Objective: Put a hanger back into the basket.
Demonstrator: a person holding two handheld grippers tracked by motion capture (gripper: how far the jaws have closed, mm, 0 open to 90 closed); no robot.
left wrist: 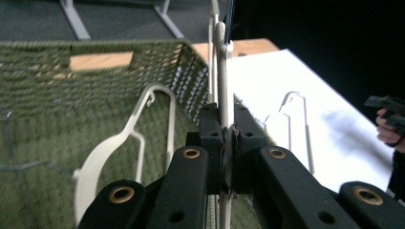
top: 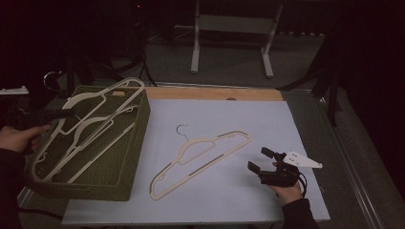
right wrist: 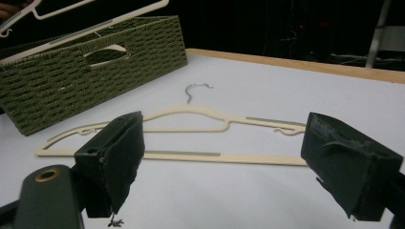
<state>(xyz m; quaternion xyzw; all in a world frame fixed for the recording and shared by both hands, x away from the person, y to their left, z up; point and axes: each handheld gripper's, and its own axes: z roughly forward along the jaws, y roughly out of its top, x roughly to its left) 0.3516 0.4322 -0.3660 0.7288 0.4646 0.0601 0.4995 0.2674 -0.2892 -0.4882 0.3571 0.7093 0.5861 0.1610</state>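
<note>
White worktop [top: 248, 119] is seen from the high view bearing a cream hanger [top: 200, 160], with the right tool [top: 261, 160] just beside it. From the left gripper view, the left tool [left wrist: 228, 138] is clenched on a hanger [left wrist: 220, 71] over the green basket [left wrist: 57, 86]. From the right gripper view, the right tool [right wrist: 222, 157] is released, the cream hanger [right wrist: 191, 119] lying flat beyond its jaws.

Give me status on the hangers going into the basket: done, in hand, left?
Done: at least one cream hanger lies inside the green basket. In hand: the left gripper is shut on another hanger, held over the basket, its top end past the rim. Left: the hanger on the table lies flat on the white sheet, untouched; the right gripper is open, facing it.
</note>
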